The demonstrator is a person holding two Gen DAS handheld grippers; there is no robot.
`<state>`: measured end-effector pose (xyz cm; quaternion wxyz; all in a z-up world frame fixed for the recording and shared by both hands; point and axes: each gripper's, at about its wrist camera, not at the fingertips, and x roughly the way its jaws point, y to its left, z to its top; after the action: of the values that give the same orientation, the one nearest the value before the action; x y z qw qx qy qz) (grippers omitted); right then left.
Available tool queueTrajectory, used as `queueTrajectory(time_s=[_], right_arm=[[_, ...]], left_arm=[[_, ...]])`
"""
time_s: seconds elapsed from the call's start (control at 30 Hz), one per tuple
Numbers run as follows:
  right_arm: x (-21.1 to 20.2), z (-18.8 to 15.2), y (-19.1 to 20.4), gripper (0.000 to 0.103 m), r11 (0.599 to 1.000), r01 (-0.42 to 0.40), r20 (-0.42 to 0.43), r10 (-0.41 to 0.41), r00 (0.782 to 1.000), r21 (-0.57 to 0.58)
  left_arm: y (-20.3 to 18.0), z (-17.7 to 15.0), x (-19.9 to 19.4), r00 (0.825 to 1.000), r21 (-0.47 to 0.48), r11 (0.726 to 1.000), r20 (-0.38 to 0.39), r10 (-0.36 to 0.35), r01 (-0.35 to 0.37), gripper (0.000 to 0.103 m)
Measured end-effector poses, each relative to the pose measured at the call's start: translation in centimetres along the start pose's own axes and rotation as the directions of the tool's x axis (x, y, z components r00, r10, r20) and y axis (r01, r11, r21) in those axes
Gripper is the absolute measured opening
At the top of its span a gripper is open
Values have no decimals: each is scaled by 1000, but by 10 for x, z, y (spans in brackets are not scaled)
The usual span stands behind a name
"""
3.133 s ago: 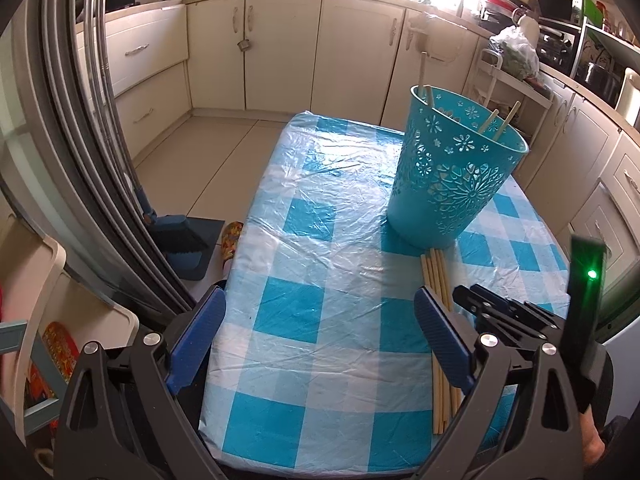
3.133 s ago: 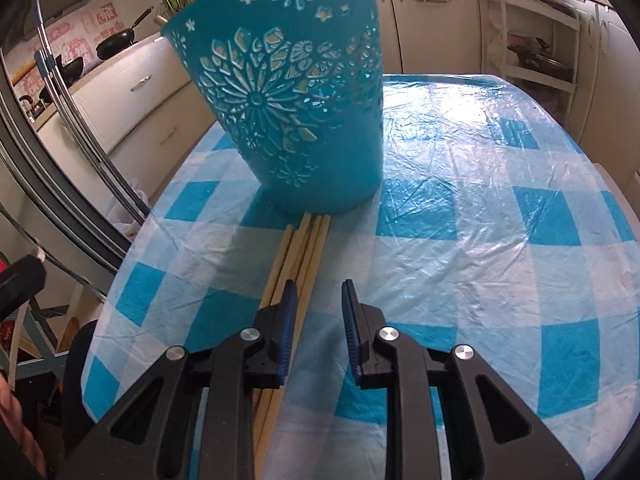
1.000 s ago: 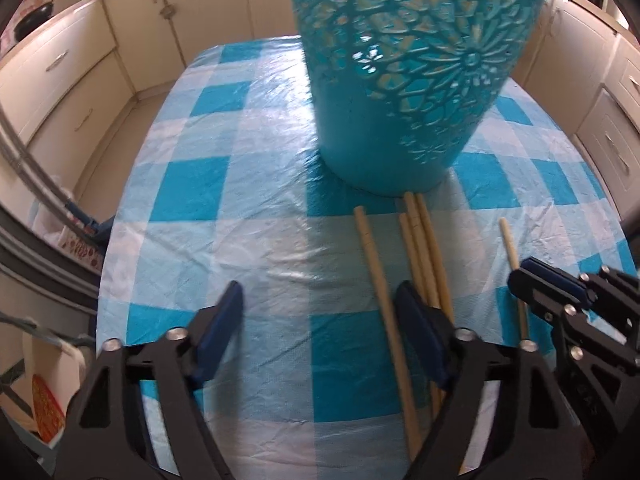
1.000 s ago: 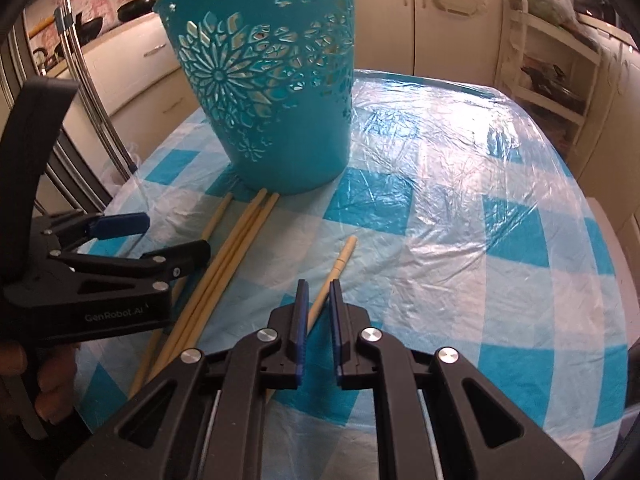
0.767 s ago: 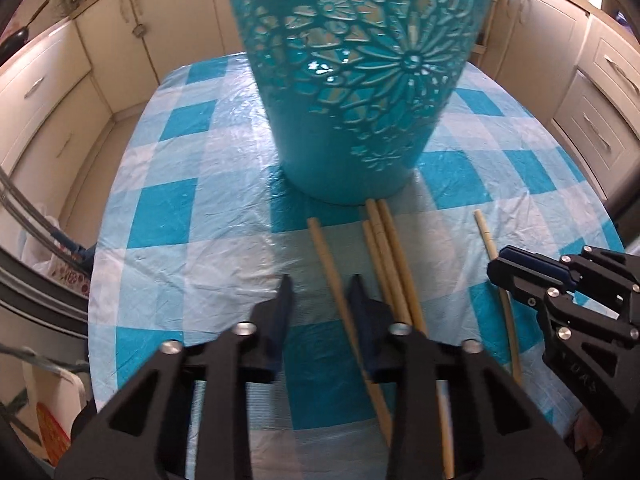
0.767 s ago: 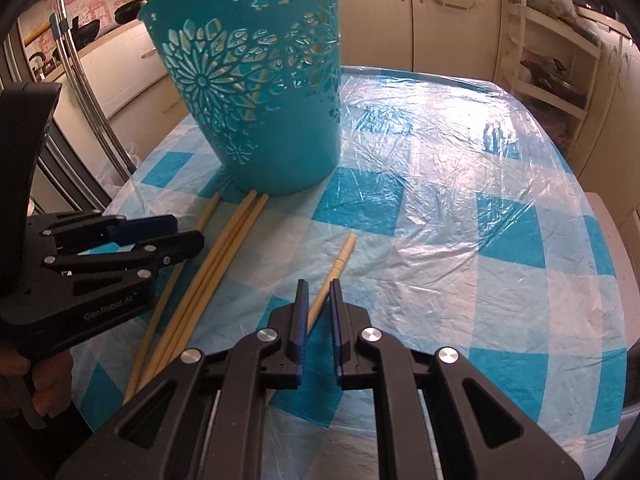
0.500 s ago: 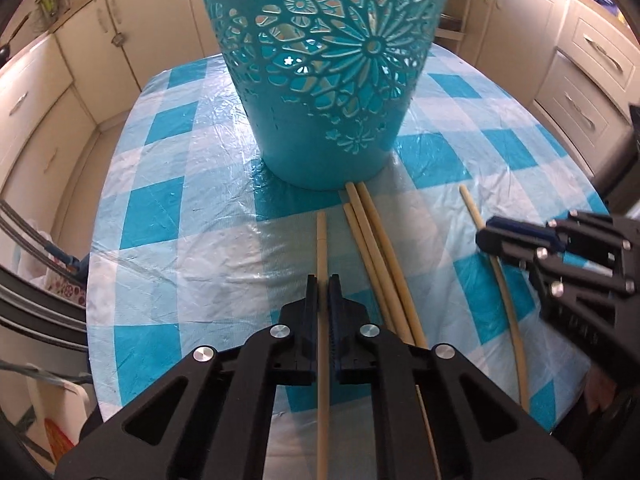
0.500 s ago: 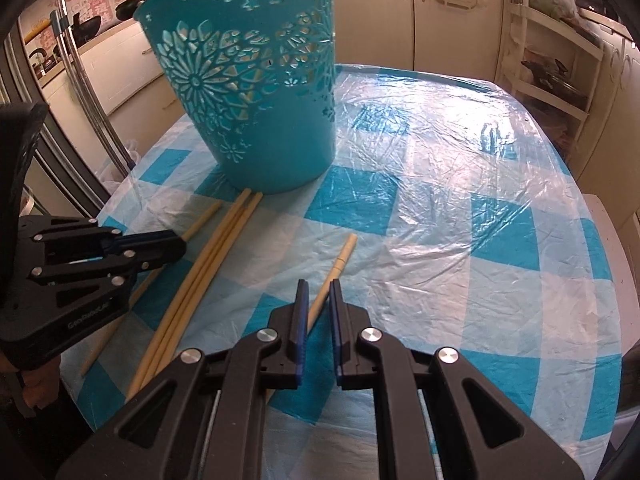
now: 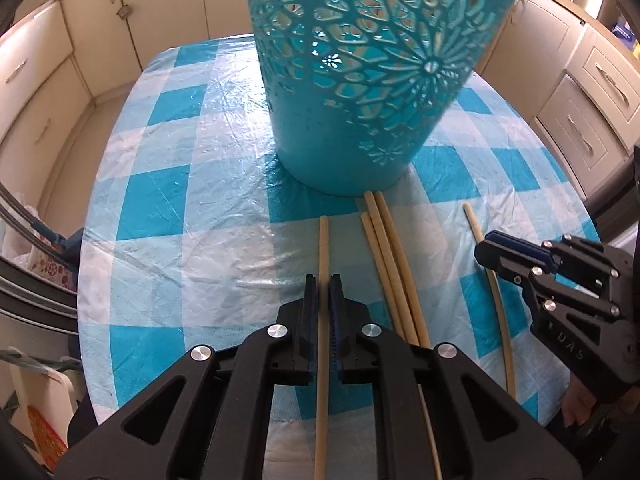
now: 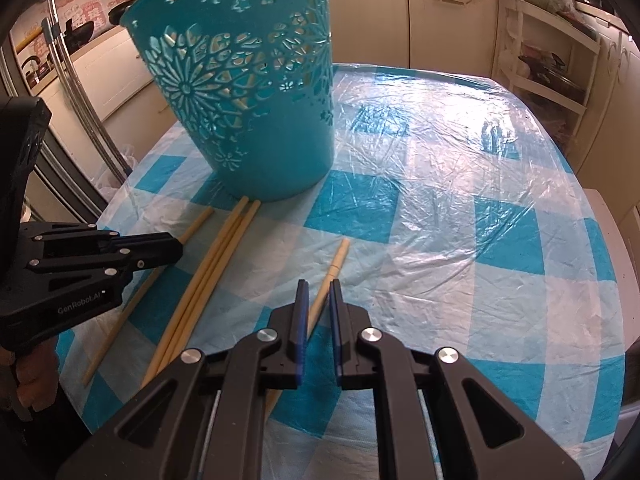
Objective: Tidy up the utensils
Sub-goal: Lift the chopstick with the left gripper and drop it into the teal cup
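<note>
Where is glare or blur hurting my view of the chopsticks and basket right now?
Left wrist view: the basket is close, its upper wall slightly soft; sheen on the tablecloth left of the gripped chopstick. Right wrist view: strong window glare on the far cloth, but the chopstick between the fingers is sharp. Fisheye bends both edges.

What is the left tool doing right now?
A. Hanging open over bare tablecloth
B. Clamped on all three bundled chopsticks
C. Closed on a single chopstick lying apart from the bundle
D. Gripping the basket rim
C: the left tool has its pads pressed on the single chopstick, left of the three-stick bundle by the teal basket.
</note>
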<state>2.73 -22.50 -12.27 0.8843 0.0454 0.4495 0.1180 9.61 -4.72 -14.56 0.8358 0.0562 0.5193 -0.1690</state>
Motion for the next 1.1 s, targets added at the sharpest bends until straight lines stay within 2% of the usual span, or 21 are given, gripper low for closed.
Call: queueTrajectory(time_s=[0.23,0.4,0.6,0.77,0.93,1.1], right_arm=[[0,-4,-4,11,999,-33,46,32,998,19],[1,-3,-6,11,998,-52,54,50,997,40],[1,-3,-8,12,996,-66,59,63,996,52],[1,-3,-15,16,991,-111,62,106,992,79],[1,-3,-15,16,991,-109,63,104,993,76],[1,-3,-15,16,991,-112,64,107,992,79]], left_arm=[[-6,9,6,999,32,999,-6,34,-34,10],[-12,13,8,999,75,996,-6,52,-51,7],[-13,6,-4,1000,66,998,-3,16,-16,6],[-9,0,-37,997,47,997,44,-62,60,6],[-2,1,-90,977,30,987,140,-163,160,6],[-4,14,-148,936,34,972,264,-234,233,6]])
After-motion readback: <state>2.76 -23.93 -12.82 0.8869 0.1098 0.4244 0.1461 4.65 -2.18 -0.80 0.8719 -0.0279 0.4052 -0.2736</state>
